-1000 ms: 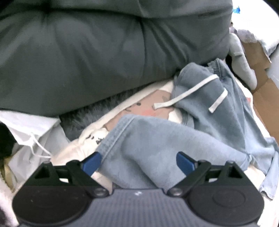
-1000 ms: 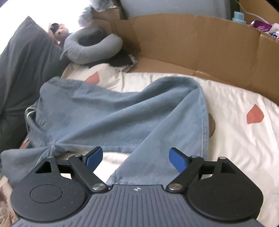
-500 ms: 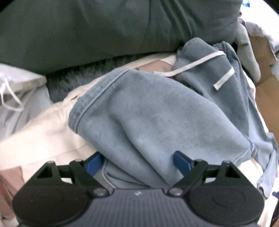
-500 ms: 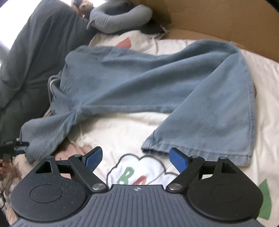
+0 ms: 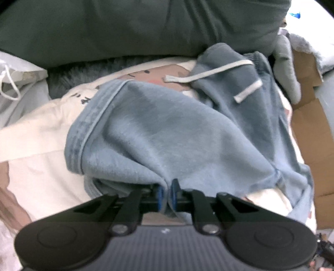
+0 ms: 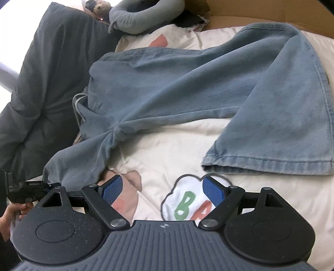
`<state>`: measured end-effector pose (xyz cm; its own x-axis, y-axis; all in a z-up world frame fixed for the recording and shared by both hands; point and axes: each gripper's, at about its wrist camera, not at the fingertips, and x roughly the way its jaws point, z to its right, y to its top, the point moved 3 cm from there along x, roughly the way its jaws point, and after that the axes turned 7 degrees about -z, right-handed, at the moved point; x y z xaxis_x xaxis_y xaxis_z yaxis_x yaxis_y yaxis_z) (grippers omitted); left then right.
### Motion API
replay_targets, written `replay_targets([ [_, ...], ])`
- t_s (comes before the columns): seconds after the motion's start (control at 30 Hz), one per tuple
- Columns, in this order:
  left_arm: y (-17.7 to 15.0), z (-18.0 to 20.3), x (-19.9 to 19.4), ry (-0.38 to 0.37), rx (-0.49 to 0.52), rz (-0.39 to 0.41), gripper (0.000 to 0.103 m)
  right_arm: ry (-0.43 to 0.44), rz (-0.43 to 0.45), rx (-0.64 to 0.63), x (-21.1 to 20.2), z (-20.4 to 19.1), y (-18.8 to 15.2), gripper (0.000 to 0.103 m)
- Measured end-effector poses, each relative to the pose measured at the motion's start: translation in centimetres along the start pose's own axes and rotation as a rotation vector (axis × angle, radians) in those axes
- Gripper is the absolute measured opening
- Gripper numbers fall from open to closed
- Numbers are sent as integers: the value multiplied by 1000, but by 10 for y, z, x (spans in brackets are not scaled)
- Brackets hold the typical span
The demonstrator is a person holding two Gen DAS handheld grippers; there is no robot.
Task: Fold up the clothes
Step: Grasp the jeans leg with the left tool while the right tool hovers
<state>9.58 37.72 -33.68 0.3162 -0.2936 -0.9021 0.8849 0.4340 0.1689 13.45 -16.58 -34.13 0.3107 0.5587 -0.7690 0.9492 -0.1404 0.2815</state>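
Fingers (image 5: 159, 195) of left gripper (image 5: 166, 195) just closed, pinching trousers (image 5: 167, 135).

Blue trousers (image 6: 187, 87) lie spread across the cream bed (image 6: 167, 150). The right tool (image 6: 162, 190) hovers wide open just short of one leg hem (image 6: 267, 164).

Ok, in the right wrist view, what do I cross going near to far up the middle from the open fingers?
right gripper → cloud print with letters on the cream bedsheet → bare cream bedsheet → blue trousers → grey neck pillow.
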Motion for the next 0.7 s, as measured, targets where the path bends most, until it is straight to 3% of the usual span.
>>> replay_targets([
  [0.23,-16,37,-13,-109,-13,-19,7,66,-28,-50,7,-19,-7,88],
  [0.7,-43,159,11,-282,196,-146,7,134,-52,-342,15,-91,-22,88],
])
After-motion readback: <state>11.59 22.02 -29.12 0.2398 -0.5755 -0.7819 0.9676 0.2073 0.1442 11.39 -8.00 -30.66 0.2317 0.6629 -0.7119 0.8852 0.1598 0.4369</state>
